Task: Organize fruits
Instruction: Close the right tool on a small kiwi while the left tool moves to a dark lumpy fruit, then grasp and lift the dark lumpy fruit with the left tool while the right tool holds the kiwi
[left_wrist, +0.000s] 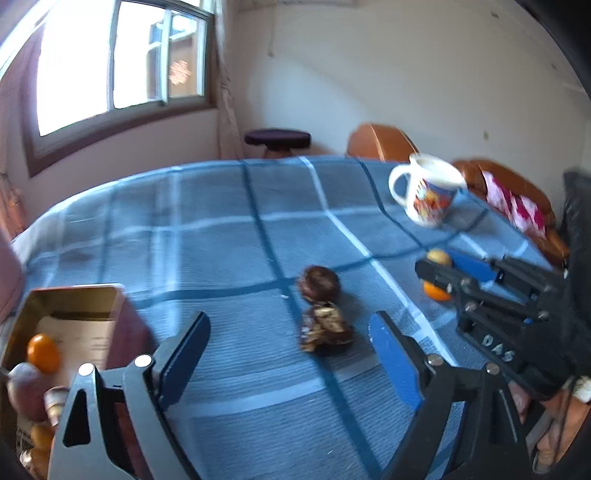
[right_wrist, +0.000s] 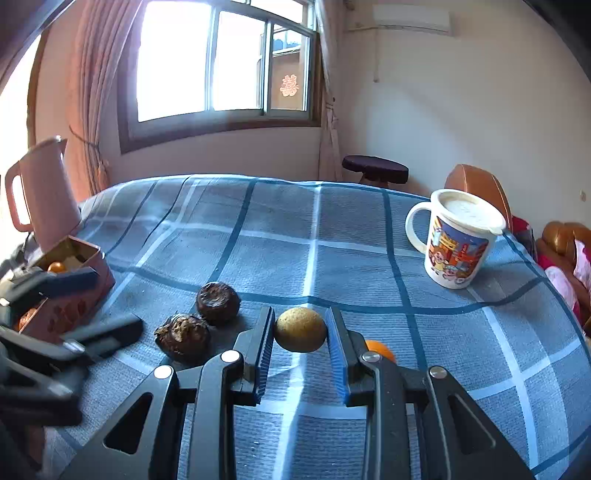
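The right gripper (right_wrist: 300, 334) clamps its fingers on the yellow-brown fruit (right_wrist: 300, 329) — probably bound for the box (left_wrist: 74, 295); the left gripper (left_wrist: 291, 350) gapes wide, empty, above the worktop (left_wrist: 221, 229).

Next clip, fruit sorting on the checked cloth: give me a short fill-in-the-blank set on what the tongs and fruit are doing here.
1. The right tongs are shut on a ____ round fruit.
2. The left tongs are ____, with nothing between their fingers.
3. Two dark fruits lie on the cloth, to the ____ of the held fruit in the right wrist view.
4. The box already holds an ____ fruit.

Missing words: yellowish; open; left; orange
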